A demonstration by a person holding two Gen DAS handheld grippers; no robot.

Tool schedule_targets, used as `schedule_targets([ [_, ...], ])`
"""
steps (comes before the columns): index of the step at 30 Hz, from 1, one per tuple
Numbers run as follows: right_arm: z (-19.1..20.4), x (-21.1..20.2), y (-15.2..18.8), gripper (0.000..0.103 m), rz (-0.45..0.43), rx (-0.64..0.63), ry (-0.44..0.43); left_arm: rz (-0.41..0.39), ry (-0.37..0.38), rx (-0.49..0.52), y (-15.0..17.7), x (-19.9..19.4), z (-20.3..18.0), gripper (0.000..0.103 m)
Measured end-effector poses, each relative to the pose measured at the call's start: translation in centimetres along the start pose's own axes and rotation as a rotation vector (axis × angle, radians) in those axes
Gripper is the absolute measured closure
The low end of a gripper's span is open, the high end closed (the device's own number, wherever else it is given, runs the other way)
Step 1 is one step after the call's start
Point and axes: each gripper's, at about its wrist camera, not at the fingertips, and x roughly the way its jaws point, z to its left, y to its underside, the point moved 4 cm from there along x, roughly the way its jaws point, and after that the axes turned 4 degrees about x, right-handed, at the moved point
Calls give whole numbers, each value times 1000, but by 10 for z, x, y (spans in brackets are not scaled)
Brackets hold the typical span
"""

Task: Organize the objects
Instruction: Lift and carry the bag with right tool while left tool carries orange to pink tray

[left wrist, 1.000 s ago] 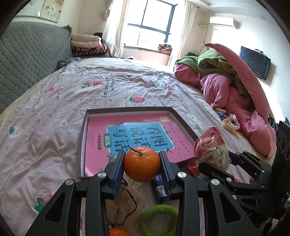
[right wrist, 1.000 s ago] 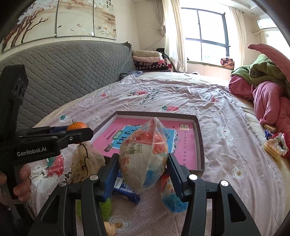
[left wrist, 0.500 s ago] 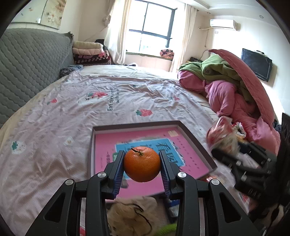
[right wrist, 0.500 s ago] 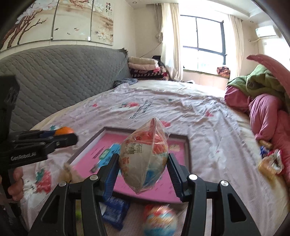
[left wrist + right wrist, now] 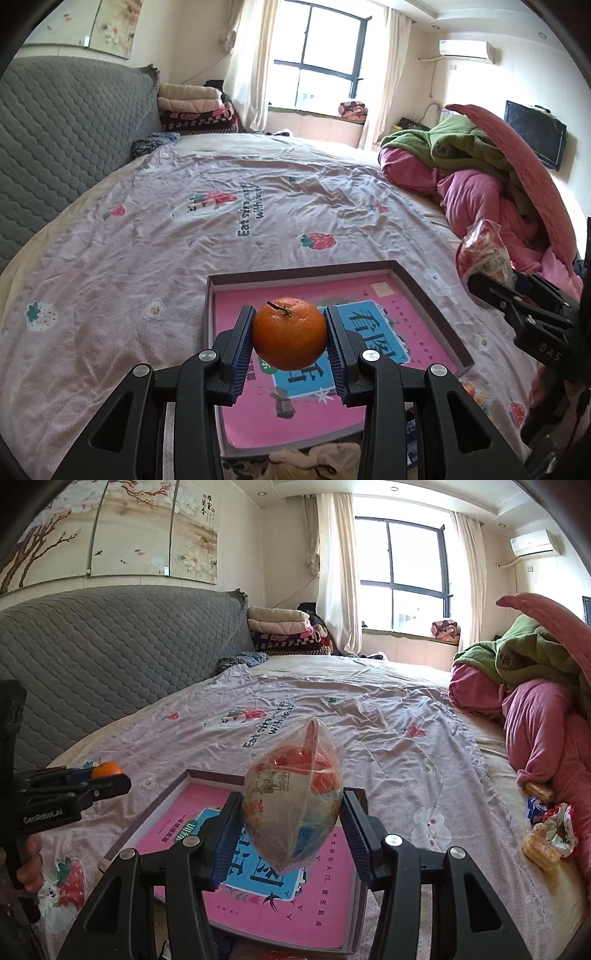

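My left gripper is clamped on a mandarin, stem up, held above the near part of the shallow box. My right gripper pinches a clear snack bag — long axis upright, sealed tip up — over the same box. The box's near edge is cut off behind the fingers; the bag's contents are indistinct.
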Motion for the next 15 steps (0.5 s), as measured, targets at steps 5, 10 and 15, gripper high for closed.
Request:
schedule_targets([
  [5, -3, 7, 5, 50, 23, -1, 2, 17, -2, 6, -2, 19, 2, 65],
  [10, -7, 15, 14, 50, 59, 0, 3, 63, 20, -15, 6, 39, 9, 65],
  [15, -14, 27, 26, 50, 119, 22, 4, 108, -2, -15, 20, 59, 19, 65],
])
